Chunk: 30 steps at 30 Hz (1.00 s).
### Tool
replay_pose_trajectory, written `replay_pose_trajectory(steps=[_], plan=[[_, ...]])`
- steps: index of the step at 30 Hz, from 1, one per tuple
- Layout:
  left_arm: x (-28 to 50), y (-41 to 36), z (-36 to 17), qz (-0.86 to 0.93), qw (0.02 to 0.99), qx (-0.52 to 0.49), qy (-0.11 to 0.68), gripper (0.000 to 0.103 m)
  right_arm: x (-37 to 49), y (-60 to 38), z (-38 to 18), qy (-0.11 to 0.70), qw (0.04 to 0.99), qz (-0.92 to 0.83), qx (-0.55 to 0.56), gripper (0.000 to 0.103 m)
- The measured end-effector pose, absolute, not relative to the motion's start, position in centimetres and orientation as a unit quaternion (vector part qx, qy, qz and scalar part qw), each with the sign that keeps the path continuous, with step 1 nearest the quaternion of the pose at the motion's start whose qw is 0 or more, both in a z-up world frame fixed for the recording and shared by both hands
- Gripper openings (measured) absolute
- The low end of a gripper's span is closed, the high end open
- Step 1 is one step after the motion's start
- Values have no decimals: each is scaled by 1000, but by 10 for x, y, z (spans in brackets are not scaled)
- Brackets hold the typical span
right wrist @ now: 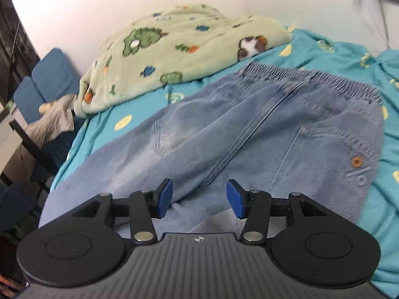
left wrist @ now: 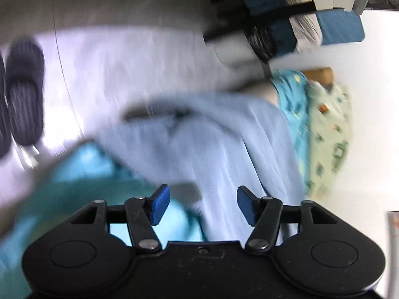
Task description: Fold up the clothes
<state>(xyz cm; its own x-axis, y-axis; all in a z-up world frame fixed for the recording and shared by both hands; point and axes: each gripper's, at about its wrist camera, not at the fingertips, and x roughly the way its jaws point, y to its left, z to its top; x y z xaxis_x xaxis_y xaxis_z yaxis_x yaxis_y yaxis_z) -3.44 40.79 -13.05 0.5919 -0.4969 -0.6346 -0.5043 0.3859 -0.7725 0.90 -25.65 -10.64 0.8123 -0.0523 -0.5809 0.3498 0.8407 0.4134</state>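
Both our tongs, left [left wrist: 203,205] and right [right wrist: 199,199], are apart over the jeans [right wrist: 249,134]; only the right view shows the waistband [right wrist: 311,79].

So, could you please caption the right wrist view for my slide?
Open right claw poised over blue jeans spread on teal bedsheet, green blanket behind.

No readable text, labels, brands or numbers showing in either view. Only sign: small compass-like emblem [right wrist: 198,238] sitting on right gripper [right wrist: 199,199] body, centred just behind fingers.
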Motion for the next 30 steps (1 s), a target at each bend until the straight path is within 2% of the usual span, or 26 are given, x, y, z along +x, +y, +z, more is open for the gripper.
replay_pose_trajectory(steps=[6,11,15,18,21,22,28,29,30], plan=[[-31,391,-148,-30,669,-599,438,57,-18,-301,-70,270,905,-132,302,52],[-22,382,-149,-30,669,-598,439,56,-51,-364,-48,263,889,-179,330,53],[-13,376,-156,-36,664,-596,450,55,-69,-411,-61,257,857,-237,379,58],[-8,370,-156,-38,670,-592,447,43,-62,-429,-89,285,815,-250,438,60],[-5,363,-150,-21,693,-560,454,21,-44,-439,-113,300,789,-241,479,59],[-6,362,-148,-12,702,-548,455,9,-39,-443,-118,302,785,-245,483,59],[-19,362,-132,-4,727,-546,415,3,-17,-460,-145,309,768,-273,489,58],[-23,361,-129,-1,729,-549,408,3,-16,-462,-147,303,768,-272,495,57],[-26,361,-125,2,730,-553,402,3,-16,-464,-150,297,767,-272,500,50]])
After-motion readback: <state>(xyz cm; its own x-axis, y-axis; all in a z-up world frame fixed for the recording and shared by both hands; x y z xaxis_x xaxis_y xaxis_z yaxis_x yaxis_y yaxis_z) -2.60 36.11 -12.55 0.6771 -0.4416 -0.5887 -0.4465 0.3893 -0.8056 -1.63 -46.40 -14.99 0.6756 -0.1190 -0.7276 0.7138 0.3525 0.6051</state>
